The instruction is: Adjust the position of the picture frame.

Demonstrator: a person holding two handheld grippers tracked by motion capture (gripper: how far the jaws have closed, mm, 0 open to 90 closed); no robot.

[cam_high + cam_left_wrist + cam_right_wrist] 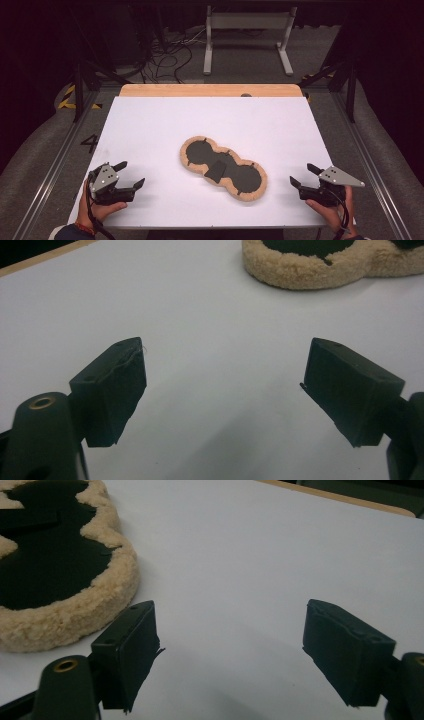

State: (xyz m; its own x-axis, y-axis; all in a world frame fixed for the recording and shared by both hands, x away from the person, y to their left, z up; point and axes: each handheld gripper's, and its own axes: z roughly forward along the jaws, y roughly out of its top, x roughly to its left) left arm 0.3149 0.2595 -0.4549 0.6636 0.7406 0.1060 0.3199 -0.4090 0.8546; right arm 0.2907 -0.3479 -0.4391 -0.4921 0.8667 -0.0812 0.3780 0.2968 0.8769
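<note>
A white bench (210,120) with a wooden far edge stands in a dark room; cables (170,57) and a grey metal frame (247,22) lie on the floor beyond. Mid-bench lies a fleece-rimmed black pad (222,168). The high view shows a floor marking "4" (90,143). The left hand-held gripper (131,174) and right hand-held gripper (303,175) hover at the near corners, jaws apart and empty, well apart from the pad; the gripper views show its woolly edge close up.
</note>
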